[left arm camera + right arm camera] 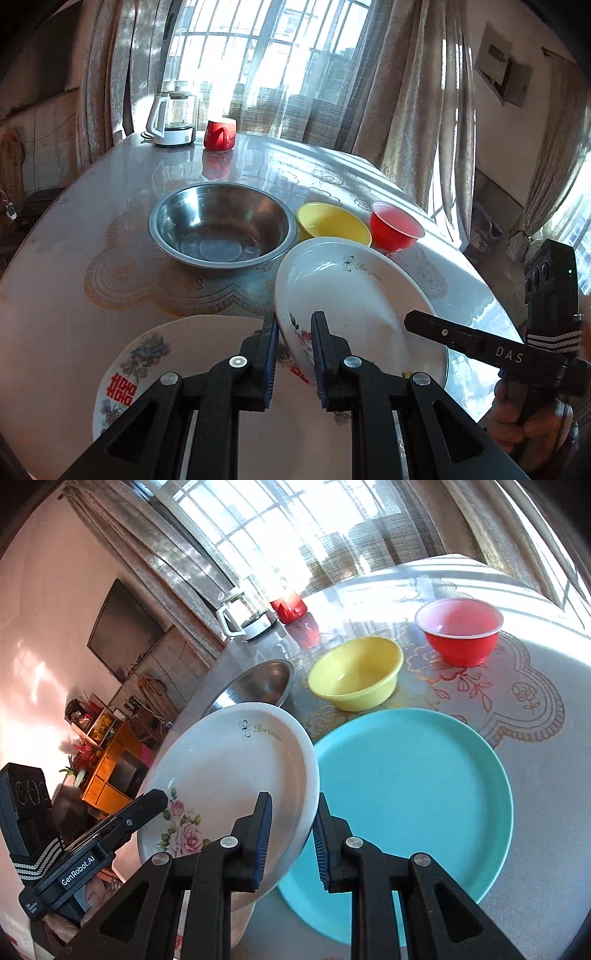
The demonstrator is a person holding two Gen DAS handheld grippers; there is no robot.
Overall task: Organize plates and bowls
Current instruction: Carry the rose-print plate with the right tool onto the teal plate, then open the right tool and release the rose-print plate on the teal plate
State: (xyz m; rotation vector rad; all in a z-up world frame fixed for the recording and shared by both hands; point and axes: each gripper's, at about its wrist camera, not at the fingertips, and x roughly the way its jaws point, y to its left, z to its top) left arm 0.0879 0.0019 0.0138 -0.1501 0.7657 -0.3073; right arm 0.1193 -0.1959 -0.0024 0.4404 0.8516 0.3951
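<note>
White plate point(354, 295) tilted, rim clamped by both grippers' jaws

Sunlit barred window point(273, 48) behind pale curtains point(413, 92) — possibly a dark television point(123, 629) on the wall.

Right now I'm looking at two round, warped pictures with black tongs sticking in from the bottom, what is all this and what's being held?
Those black tongs are hand-held claws; a person grips one in each hand, and a wide-angle camera on each looks along its fingers. One picture comes from the left claw, the other from the right claw. Both are clamped on opposite edges of the same white plate, which is lifted and tilted. On the table lie a metal bowl, a yellow bowl, a red bowl, a turquoise plate and a flowered plate with red characters. Farther back stand a kettle and a red cup.
</note>
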